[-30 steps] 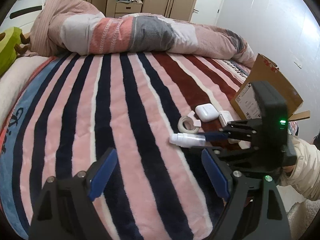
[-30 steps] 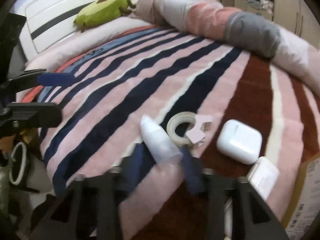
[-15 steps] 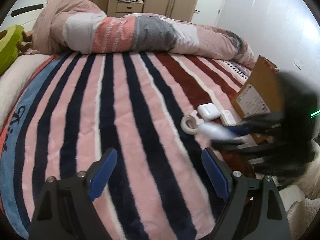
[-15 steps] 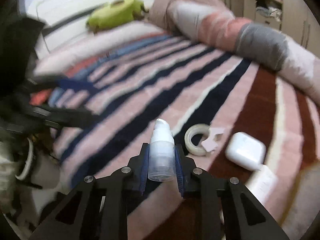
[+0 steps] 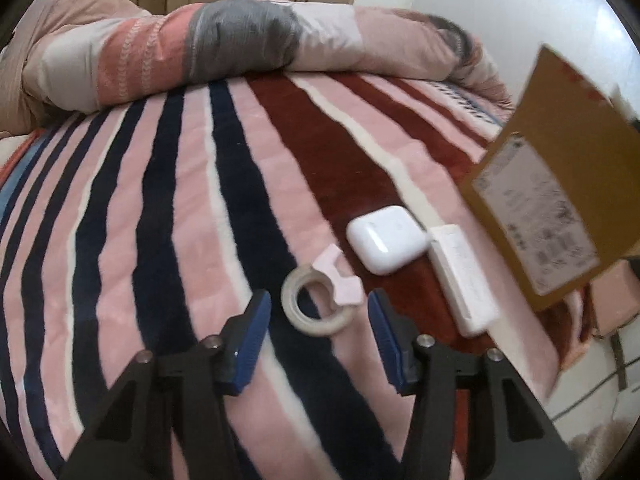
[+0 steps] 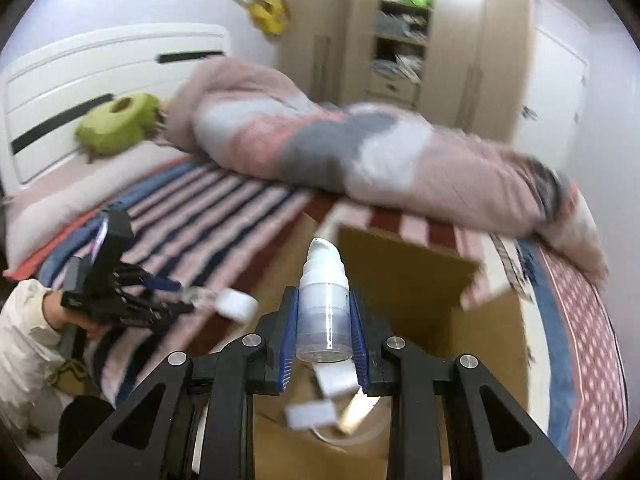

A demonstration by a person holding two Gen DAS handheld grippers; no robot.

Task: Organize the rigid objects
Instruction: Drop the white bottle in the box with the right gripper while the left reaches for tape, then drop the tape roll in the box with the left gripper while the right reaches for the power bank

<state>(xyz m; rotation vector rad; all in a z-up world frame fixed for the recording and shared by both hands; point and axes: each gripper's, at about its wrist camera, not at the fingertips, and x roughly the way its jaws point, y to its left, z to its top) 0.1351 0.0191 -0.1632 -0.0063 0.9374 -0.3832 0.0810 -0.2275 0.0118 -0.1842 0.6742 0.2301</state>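
The bed (image 5: 168,216), under a striped pink, navy and maroon blanket, spreads ahead of the left tool (image 5: 318,334), with a rolled duvet (image 5: 224,40) lying across its far side. A brown cardboard box (image 5: 560,200) stands to the right of the left tool; in the right wrist view the same box (image 6: 404,264) sits open directly below and ahead of the right tool (image 6: 324,326), with a few blurred items lying inside.

The left tool hovers low over the blanket with its blue pads spread wide and nothing between them. Just ahead of it, between the fingertips, lies a tape roll (image 5: 316,306) with a pink cutter tab. Ahead and to the right rests a white earbud case (image 5: 386,238), and touching that, further right, a flat white rectangular box (image 5: 464,276).

The right tool is clamped narrowly on a white pump bottle (image 6: 323,300), held upright with its nozzle pointing away, above the box opening.
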